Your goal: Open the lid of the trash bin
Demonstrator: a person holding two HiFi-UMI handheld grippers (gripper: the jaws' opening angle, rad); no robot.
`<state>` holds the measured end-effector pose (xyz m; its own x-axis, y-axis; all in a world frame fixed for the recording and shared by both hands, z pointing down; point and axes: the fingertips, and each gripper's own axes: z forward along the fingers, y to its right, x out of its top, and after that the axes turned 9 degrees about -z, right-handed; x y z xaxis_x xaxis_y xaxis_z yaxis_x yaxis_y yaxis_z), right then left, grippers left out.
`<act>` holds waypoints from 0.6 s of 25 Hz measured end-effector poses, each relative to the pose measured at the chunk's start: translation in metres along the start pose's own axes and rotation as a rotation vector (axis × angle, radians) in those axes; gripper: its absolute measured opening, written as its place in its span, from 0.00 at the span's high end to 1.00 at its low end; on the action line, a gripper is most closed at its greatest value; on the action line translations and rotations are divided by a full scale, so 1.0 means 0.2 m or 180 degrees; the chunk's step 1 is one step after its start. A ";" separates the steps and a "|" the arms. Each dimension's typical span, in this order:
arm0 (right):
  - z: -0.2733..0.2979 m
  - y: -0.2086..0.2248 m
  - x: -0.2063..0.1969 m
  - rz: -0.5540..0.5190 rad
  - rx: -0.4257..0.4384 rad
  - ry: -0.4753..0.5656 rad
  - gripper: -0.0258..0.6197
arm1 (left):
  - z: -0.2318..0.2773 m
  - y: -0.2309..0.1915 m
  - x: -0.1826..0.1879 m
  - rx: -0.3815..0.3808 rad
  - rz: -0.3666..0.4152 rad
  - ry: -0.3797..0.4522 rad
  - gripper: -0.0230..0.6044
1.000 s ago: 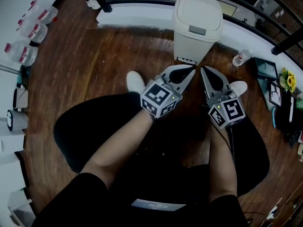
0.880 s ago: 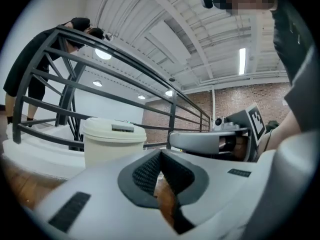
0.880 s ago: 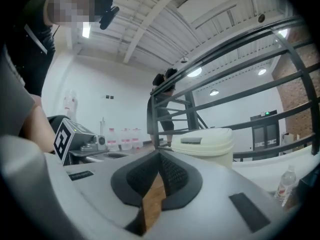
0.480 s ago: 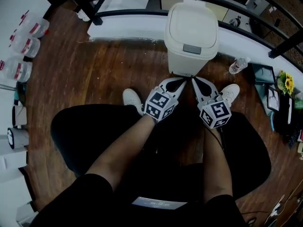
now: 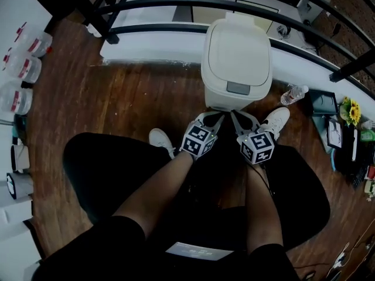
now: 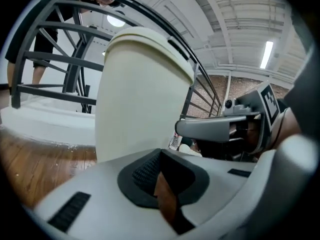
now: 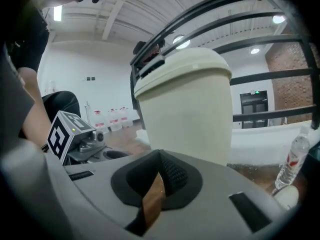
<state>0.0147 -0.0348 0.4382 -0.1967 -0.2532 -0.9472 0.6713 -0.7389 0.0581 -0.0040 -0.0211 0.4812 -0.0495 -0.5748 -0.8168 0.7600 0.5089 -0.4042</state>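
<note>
A cream trash bin (image 5: 237,57) stands on the wood floor against a white ledge. Its lid is down, with a grey tab (image 5: 238,88) at the front edge. My left gripper (image 5: 220,116) and right gripper (image 5: 233,115) sit side by side just in front of the bin's base, tips pointing at it. Both are shut with nothing between the fingers. In the left gripper view the bin (image 6: 140,94) rises close ahead of my left gripper (image 6: 161,153). The right gripper view shows the bin (image 7: 187,109) beyond my right gripper (image 7: 160,154).
A black railing (image 5: 176,4) runs over the white ledge (image 5: 152,45) behind the bin. A water bottle (image 5: 293,94) lies right of the bin. The person's white shoes (image 5: 159,140) (image 5: 275,120) flank the grippers. Plastic containers (image 5: 23,69) stand far left, picture frames and a sunflower (image 5: 350,110) far right.
Both grippers have moved forward and closer together, now right at the bin's base. The head view has shifted toward the bin. The lid stays down.
</note>
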 end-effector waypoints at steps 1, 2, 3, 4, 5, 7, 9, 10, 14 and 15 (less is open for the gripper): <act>0.03 0.02 -0.03 0.0022 -0.0005 -0.0042 0.94 | 0.03 -0.03 -0.01 0.0001 -0.0005 -0.0038 0.90; 0.06 0.04 -0.05 0.0044 -0.0012 -0.0075 0.94 | 0.06 -0.06 -0.02 0.0000 0.0004 -0.0081 0.90; 0.09 0.06 -0.07 0.0064 -0.0015 -0.0098 0.94 | 0.08 -0.08 -0.03 0.0000 0.0009 -0.0121 0.90; 0.12 0.07 -0.08 0.0081 -0.0013 -0.0119 0.94 | 0.11 -0.11 -0.05 0.0002 0.0002 -0.0154 0.90; 0.14 0.09 -0.10 0.0098 -0.0007 -0.0140 0.94 | 0.13 -0.13 -0.06 0.0005 -0.0011 -0.0181 0.90; 0.19 0.11 -0.14 0.0151 0.0002 -0.0175 0.94 | 0.19 -0.17 -0.10 0.0009 -0.0043 -0.0231 0.90; 0.23 0.12 -0.18 0.0229 0.0005 -0.0195 0.94 | 0.24 -0.22 -0.14 0.0028 -0.0095 -0.0269 0.90; 0.24 0.12 -0.21 0.0259 0.0010 -0.0206 0.94 | 0.26 -0.24 -0.16 0.0043 -0.0127 -0.0277 0.90; 0.29 0.11 -0.31 0.0300 0.0041 -0.0290 0.94 | 0.33 -0.32 -0.21 0.0073 -0.0183 -0.0263 0.90; 0.30 0.11 -0.33 0.0310 0.0037 -0.0312 0.94 | 0.35 -0.33 -0.22 0.0074 -0.0185 -0.0265 0.90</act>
<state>-0.0009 -0.0710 0.5207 -0.2002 -0.3835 -0.9016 0.6824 -0.7149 0.1526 -0.0069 -0.0741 0.5732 -0.0405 -0.6546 -0.7549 0.7723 0.4588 -0.4393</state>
